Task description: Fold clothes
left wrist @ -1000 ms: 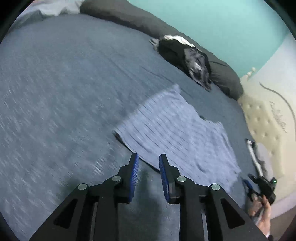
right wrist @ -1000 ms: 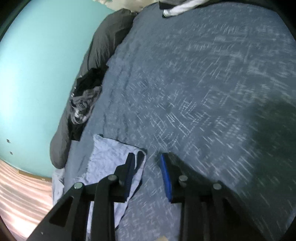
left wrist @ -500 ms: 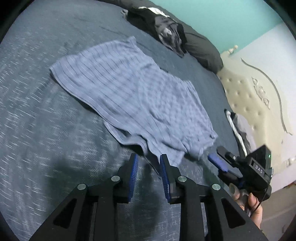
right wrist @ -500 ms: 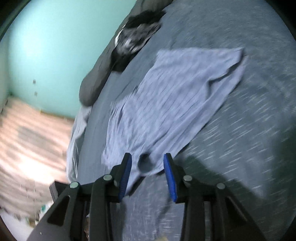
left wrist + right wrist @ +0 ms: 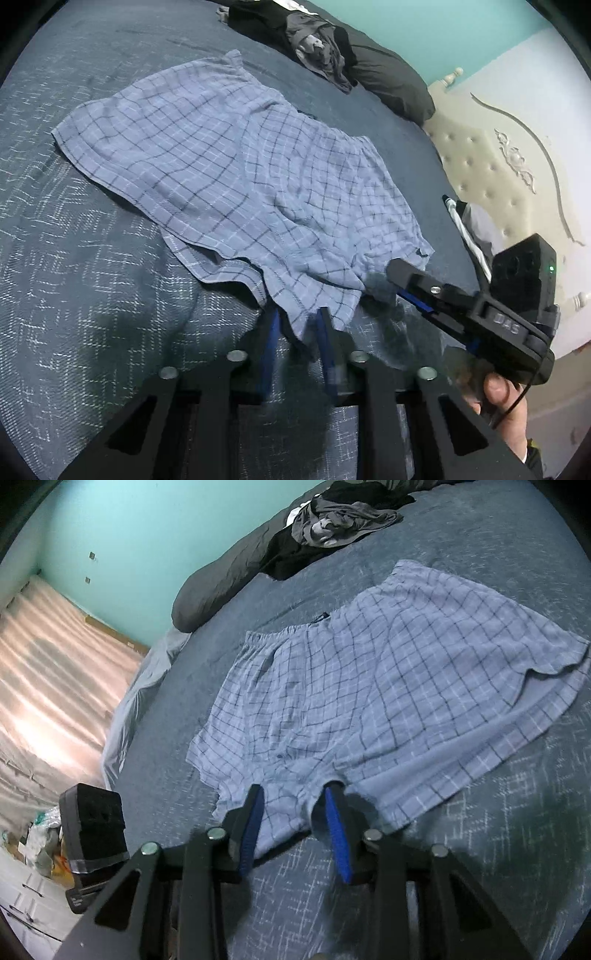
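Left wrist view: checked blue shorts [image 5: 236, 177] lie spread flat on the dark bedspread [image 5: 85, 295]. At their near hem, the left gripper [image 5: 297, 332] stands parted around the fabric edge, and the right gripper [image 5: 293, 812] likewise straddles the hem, neither clamped.

Home bedroom: bed [image 5: 92, 295] with dark blue cover, tufted cream headboard [image 5: 480, 166], dark bolster pillow [image 5: 221, 587] along teal wall [image 5: 147, 524], pile of dark clothes [image 5: 332, 520], curtain [image 5: 48, 664].
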The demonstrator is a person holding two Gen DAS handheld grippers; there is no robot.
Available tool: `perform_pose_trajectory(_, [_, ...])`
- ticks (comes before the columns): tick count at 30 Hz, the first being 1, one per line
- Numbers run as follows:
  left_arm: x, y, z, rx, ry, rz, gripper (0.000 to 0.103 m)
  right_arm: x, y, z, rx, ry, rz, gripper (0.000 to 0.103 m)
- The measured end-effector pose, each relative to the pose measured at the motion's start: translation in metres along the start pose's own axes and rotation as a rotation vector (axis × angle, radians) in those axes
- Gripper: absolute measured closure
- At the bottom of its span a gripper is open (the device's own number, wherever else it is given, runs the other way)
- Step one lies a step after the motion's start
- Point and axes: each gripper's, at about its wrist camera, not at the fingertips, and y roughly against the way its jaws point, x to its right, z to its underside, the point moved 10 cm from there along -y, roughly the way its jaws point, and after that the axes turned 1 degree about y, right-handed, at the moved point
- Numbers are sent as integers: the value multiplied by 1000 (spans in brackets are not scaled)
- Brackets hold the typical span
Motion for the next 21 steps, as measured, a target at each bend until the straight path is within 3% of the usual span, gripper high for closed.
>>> perform_pose_trajectory(1, [0, -1, 1, -3, -4, 1, 98, 1, -1, 1, -2, 2, 2, 92])
perform_pose_trajectory(3, [1, -1, 1, 0, -10, 0, 101, 1, 0, 1, 0, 2, 1, 100])
perform_pose_trajectory(14, [16, 20, -7, 47, -95, 21, 102, -5, 35, -14, 75, -63, -111, 101])
perform_pose_trajectory(21, [15, 38, -10, 71, -158, -13, 102, 7, 59, -27, 118, -135, -173, 101])
